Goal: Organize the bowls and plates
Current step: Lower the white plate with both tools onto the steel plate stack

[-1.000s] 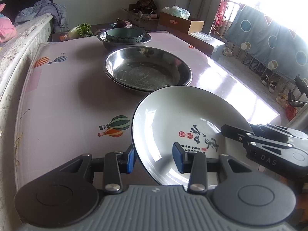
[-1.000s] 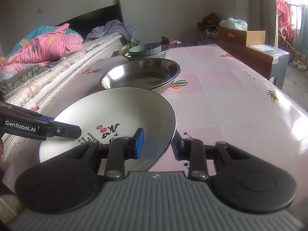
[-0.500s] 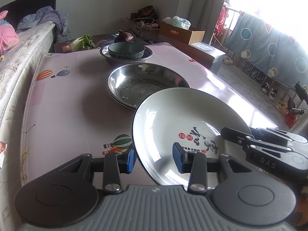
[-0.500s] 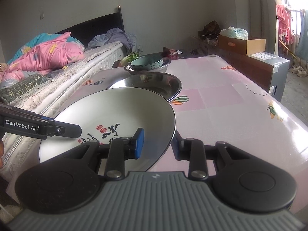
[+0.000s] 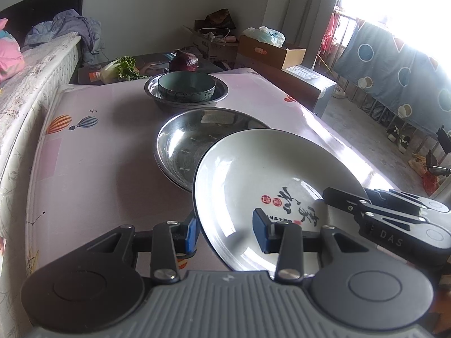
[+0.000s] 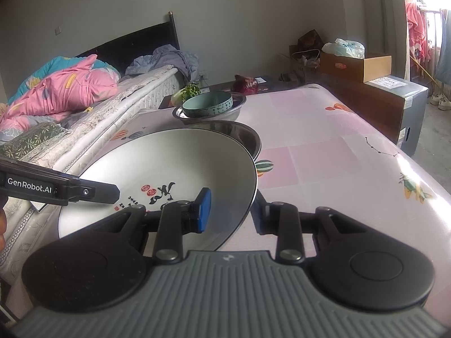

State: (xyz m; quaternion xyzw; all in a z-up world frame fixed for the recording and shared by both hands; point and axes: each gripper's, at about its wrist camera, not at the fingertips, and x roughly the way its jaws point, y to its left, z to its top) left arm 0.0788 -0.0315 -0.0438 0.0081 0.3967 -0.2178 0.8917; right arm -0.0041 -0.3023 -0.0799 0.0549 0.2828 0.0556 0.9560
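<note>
Left wrist view: left claw pinches the near-left rim of the white plate, one blue pad under the rim and one on the inner face, plate lifted and tilted above the table. The plate has a dark edge and black and red calligraphy on its inner face. Its far edge overlaps the big steel basin sitting behind it on the table; touching or not, cannot tell. Further back, a teal bowl sits inside a smaller steel bowl. Right claw comes in from the right side, black finger lying across the plate's right rim. Cabbage and a purple onion lie beyond the table's far end, bed runs along the left. Right wrist view: right claw pinches the plate's near-right rim, left pad inside the dish, right pad behind and under the rim. Left claw enters from the left, its finger reaching over the opposite rim. Steel basin peeks out behind the plate's far edge, teal bowl in its steel bowl further back. Pink quilt is piled on the bed, cardboard box stands past the table on the right.
</note>
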